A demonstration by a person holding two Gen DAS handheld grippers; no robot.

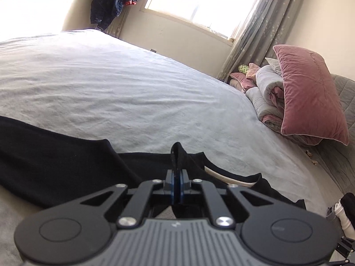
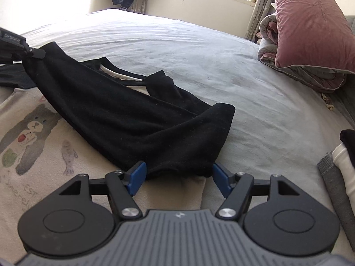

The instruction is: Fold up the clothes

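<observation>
A beige shirt [image 2: 33, 133] with a bear print and black sleeves lies on the bed. In the right wrist view one black sleeve [image 2: 133, 115] is laid slantwise across the beige body. Its cuff end sits between the blue pads [image 2: 138, 175] of my right gripper [image 2: 179, 175], whose jaws stand wide and open. My left gripper [image 1: 176, 177] is shut on a pinched fold of the black cloth [image 1: 177, 155] near the neckline. The same gripper shows in the right wrist view at the far left [image 2: 36, 53], holding the sleeve's upper end.
The pale grey bedsheet [image 1: 111, 77] stretches away behind the shirt. A pink pillow [image 1: 310, 93] leans on a folded quilt [image 1: 264, 93] at the right. Dark clothes [image 1: 113, 0] hang by the window, beside a curtain [image 1: 255, 33]. A white and grey item [image 2: 344, 166] lies at the right edge.
</observation>
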